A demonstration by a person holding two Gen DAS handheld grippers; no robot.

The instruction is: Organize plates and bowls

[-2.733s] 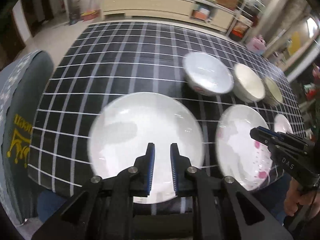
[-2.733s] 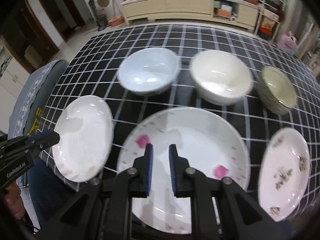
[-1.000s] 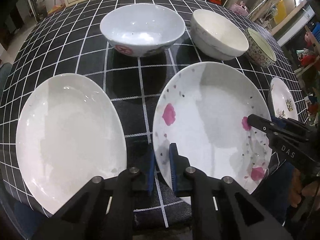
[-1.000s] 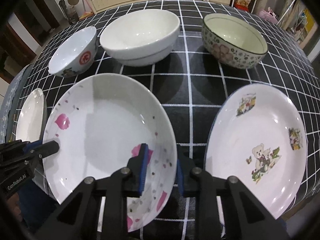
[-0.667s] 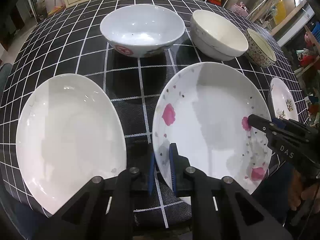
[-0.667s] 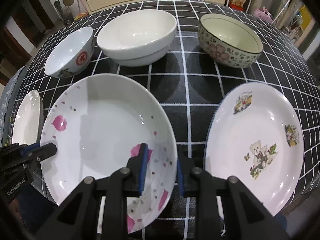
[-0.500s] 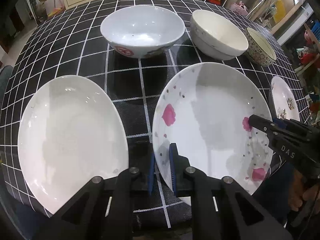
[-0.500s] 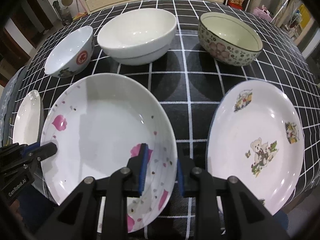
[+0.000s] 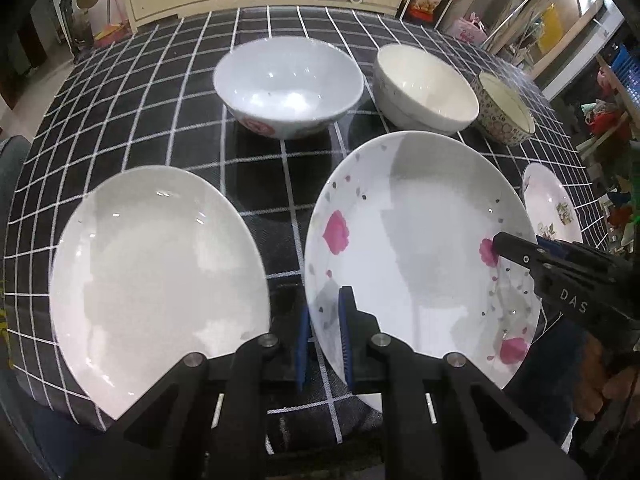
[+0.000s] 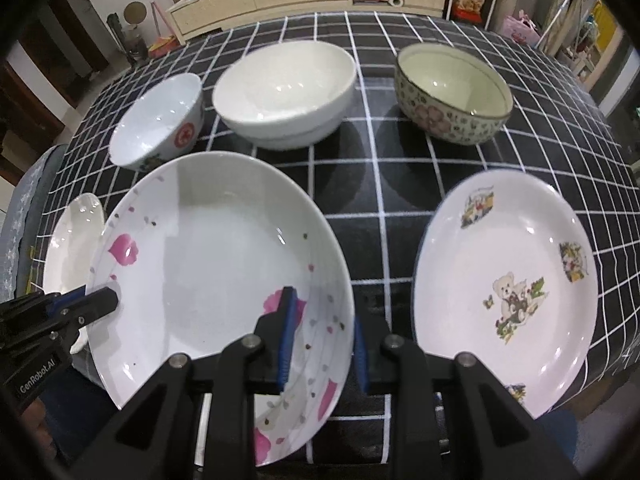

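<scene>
1. The pink-flowered plate (image 9: 420, 248) lies at the near edge of the tabletop (image 9: 168, 92), which is covered in a black cloth with white grid lines; the plate sits about midway along that edge and overhangs it slightly.
2. The left gripper (image 9: 324, 336) pinches the plate's near-left rim: its blue-padded fingers (image 9: 346, 332) are almost together, one above the rim and one below, so it has hold of the plate.
3. The right gripper (image 10: 322, 340) clamps the same plate at its near-right rim — one pad rests on the inner face over a pink flower, the other sits outside the rim, with a narrow gap between them filled by the plate's edge.
4. A plain white plate (image 9: 156, 284) lies just beside the flowered plate, toward the near-left corner of the tabletop, apart from it.
5. A plate with a teddy-bear print (image 10: 504, 280) lies toward the near-right corner, near the flowered plate but not touching it.
6. Farther from the near edge stand three bowls in a row: a white bowl with a red mark (image 9: 288, 84) on the left, a plain cream bowl (image 10: 286, 92) in the middle, and a floral patterned bowl (image 10: 454, 96) on the right — all upright and separate.
7. A person's hand (image 9: 616, 384) grips the right gripper's handle beyond the near edge.
</scene>
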